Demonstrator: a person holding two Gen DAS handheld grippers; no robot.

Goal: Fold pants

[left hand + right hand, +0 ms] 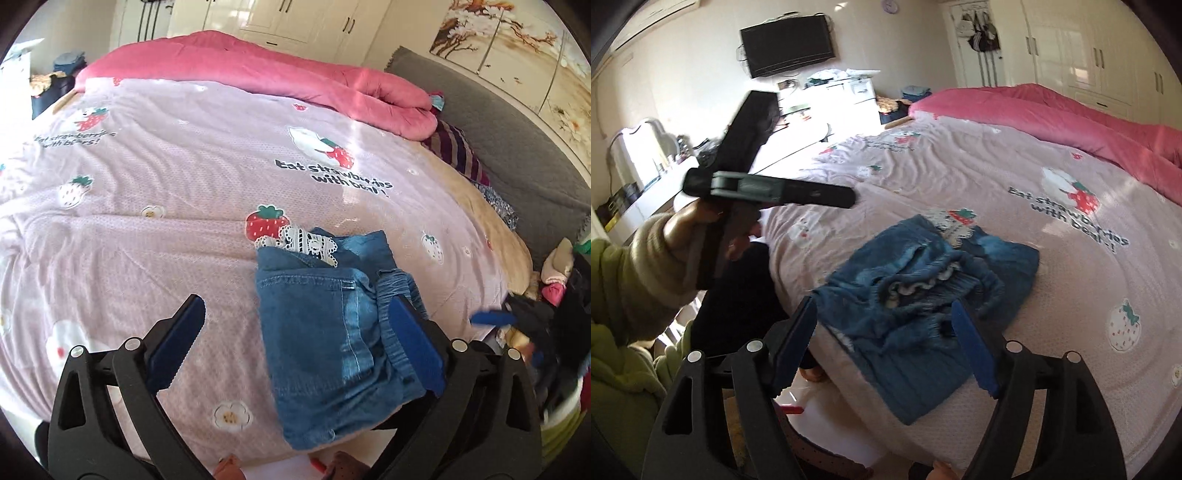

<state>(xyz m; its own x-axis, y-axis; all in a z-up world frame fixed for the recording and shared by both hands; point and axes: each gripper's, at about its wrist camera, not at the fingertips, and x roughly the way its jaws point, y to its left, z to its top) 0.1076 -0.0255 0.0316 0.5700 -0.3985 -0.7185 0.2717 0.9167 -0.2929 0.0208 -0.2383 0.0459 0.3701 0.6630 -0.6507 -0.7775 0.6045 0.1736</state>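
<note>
The blue denim pants (328,332) lie folded into a compact bundle on the pink strawberry bedsheet (166,206), with white lace trim showing at the top edge. My left gripper (295,332) is open above the bundle's left part, holding nothing. In the right wrist view the pants (923,295) lie near the bed's front edge, rumpled on top. My right gripper (886,332) is open just above their near side, empty. The left gripper's body (768,188) shows raised in a hand at the left.
A rolled pink duvet (258,70) lies along the far side of the bed. A grey headboard (498,140) and piled clothes (554,288) are at the right. A white dresser (657,184), wall TV (786,44) and wardrobes (1089,48) surround the bed.
</note>
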